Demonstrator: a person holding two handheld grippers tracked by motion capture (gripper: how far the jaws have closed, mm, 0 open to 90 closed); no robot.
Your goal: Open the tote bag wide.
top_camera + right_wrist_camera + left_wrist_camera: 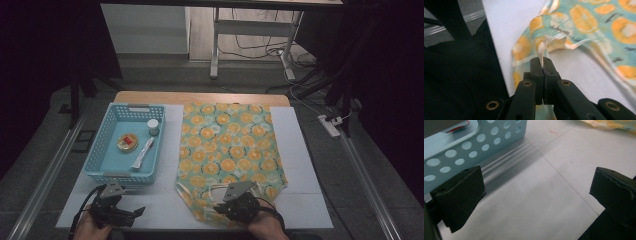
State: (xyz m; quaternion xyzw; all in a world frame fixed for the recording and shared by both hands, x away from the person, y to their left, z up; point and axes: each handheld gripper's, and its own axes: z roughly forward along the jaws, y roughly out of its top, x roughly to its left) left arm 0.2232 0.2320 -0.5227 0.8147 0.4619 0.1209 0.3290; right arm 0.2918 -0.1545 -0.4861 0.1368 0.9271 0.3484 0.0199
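My right gripper [543,65] hides the garment [230,145] edge it has pinched tight; my left gripper [534,195] gapes wide beside the basket [477,141], holding nothing

One orange-print garment [232,152] at frame centre, one blue basket [105,155] at left, holding three items: one small jar [153,127], one round tin [128,142], one tube [142,153], two grippers, left gripper [131,214] and right gripper [222,209], along the bottom edge
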